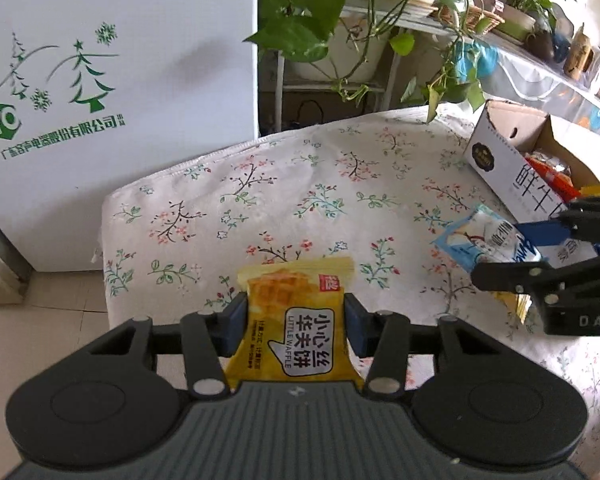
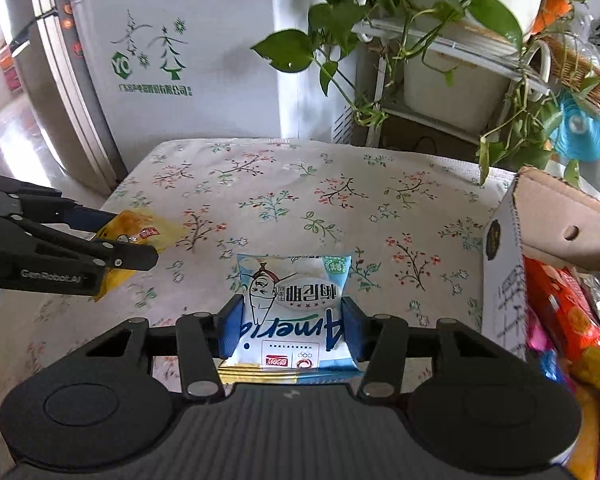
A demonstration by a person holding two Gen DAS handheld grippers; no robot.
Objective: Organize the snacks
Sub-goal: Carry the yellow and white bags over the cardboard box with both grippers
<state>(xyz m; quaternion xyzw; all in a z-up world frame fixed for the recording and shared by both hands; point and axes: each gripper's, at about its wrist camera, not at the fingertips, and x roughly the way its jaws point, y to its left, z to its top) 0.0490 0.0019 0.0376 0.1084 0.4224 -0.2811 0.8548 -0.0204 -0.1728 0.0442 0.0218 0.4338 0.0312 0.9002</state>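
Home, lived-in room. Table [image 2: 284, 184] wears a floral cloth, household style. White fridge or freezer [image 1: 120, 92] with green tree print and Chinese maker's text stands behind it. Trailing potted plants [image 2: 412, 12] on a white metal rack, wicker basket [image 2: 580, 72] beside them. Opened cardboard box [image 2: 540, 248] of mixed snack packets. Tiled floor [image 1: 40, 292], doorway at left.

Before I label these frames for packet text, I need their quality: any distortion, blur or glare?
Left wrist view: fisheye bends the white cabinet; yellow waffle packet print is sharp. Right wrist view: the blue-white packet is legible, the box's snacks smear at the edge, and daylight washes out the left doorway.
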